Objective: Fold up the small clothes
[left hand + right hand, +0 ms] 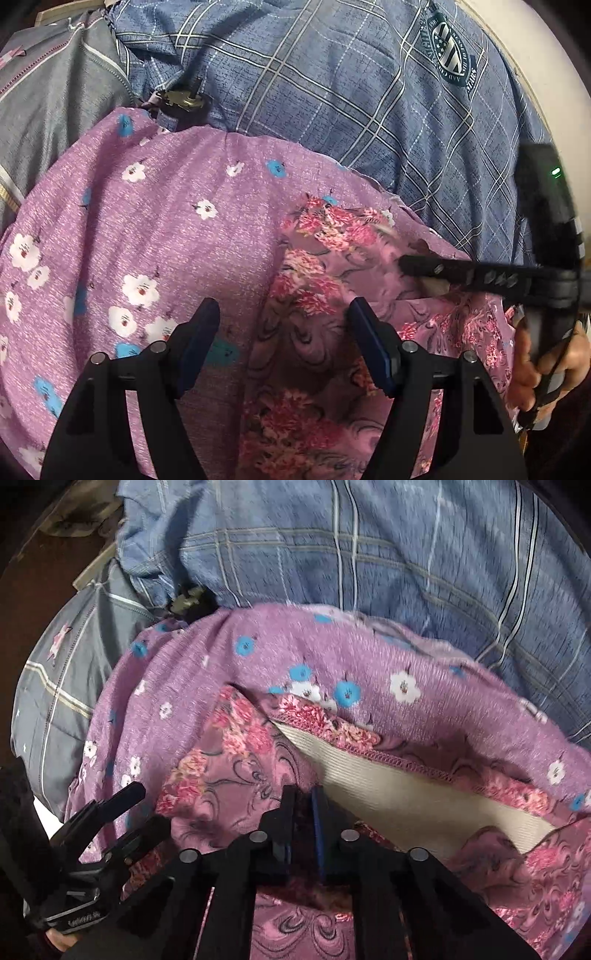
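Note:
A small pink floral garment [314, 295] lies on a purple cloth with white and blue flowers [166, 221]. My left gripper [283, 308] hangs open just above them, one finger over each cloth, nothing between its pads. From the right, my right gripper [406, 264] reaches in with its fingers together on the pink garment's edge. In the right wrist view, my right gripper [303, 794] is shut on the pink floral garment [229, 775], whose raised hem shows a pale inner side [388, 794]. The left gripper [147, 808] stands open at the lower left.
A blue checked sheet [332, 74] covers the surface behind the purple cloth [369, 664]. Grey striped fabric [55, 92] lies at the left. A small dark metal object [181, 99] sits at the purple cloth's far edge. A person's hand [546, 362] holds the right gripper's handle.

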{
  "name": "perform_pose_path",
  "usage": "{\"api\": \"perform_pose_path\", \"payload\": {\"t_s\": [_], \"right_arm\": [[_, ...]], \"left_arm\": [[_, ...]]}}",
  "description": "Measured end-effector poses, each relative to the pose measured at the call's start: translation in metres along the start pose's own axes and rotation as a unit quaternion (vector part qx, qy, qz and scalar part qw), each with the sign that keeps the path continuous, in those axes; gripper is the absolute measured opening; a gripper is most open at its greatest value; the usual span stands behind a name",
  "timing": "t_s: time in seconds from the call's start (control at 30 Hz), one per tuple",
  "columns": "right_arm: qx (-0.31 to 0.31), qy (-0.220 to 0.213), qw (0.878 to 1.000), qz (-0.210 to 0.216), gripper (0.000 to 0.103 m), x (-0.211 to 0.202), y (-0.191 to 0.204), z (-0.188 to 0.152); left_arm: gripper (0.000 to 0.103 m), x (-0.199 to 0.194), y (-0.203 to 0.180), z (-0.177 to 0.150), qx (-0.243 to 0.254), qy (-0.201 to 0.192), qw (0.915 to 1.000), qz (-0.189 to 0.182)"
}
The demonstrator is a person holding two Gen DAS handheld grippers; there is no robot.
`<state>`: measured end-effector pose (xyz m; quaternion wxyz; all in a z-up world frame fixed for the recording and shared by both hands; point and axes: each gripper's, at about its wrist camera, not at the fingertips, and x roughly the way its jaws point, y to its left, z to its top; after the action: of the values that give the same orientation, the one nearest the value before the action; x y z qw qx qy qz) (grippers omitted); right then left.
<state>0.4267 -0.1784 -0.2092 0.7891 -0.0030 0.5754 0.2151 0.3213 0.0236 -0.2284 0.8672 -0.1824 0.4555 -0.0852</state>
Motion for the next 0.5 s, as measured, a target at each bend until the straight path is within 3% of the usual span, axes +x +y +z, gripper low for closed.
{"api": "perform_pose_path", "payload": {"t_s": [0.17, 0.37, 0.43, 0.5], "right_arm": [[0.024, -0.082, 0.996, 0.024, 0.004, -0.031, 0.006, 0.022], [0.074, -0.119, 0.990, 0.029, 0.003, -0.016, -0.002, 0.042], [0.092, -0.133, 0.986, 0.025, 0.010, -0.003, -0.010, 0.044], [0.128, -0.104, 0.985, 0.050, 0.028, 0.013, -0.024, 0.042]], "left_arm": [[0.072, -0.002, 0.004, 0.000, 0.000, -0.004, 1.0000, 0.003], [0.072, -0.003, 0.000, 0.000, 0.009, -0.004, 0.9999, 0.004], [0.072, -0.002, -0.002, 0.000, 0.012, -0.001, 0.9999, 0.003], [0.072, -0.003, -0.005, 0.000, 0.017, 0.001, 0.9998, 0.000]]}}
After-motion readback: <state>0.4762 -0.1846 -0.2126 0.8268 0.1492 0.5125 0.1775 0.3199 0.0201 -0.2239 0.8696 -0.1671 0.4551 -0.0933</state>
